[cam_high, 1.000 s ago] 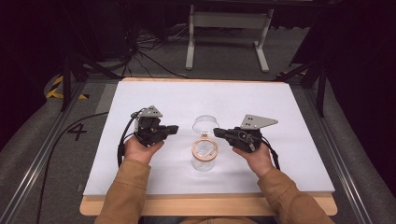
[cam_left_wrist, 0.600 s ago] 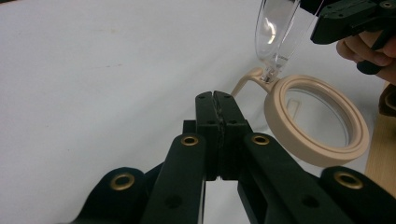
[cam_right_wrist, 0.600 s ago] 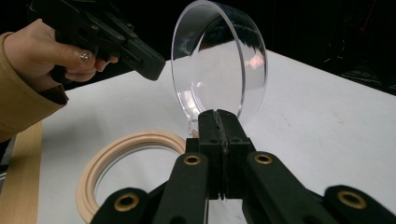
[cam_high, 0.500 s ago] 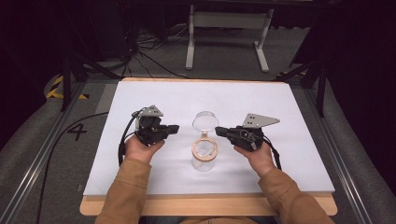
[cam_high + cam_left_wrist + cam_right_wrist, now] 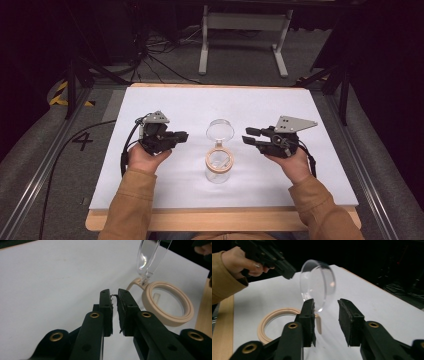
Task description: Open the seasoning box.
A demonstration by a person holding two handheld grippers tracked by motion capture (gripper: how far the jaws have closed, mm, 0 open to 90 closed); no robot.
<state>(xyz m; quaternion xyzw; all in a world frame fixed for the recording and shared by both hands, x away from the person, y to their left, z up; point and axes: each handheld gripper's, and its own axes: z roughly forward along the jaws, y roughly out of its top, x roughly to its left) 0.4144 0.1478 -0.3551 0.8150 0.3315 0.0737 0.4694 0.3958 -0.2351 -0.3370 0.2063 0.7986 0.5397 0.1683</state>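
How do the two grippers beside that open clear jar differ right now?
The left gripper has its jaws only a narrow slit apart; the right gripper has them much wider, both having just been opening. The right gripper's grey plate is broader than the left gripper's. Both are empty and point at the jar.

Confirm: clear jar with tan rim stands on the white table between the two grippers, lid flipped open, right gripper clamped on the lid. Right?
One thing is off: the right gripper is not clamped on the lid. The right gripper view shows its jaws apart with nothing pressed between them; they have just been opening. The rest holds: the jar stands on the white table between the grippers, lid open.
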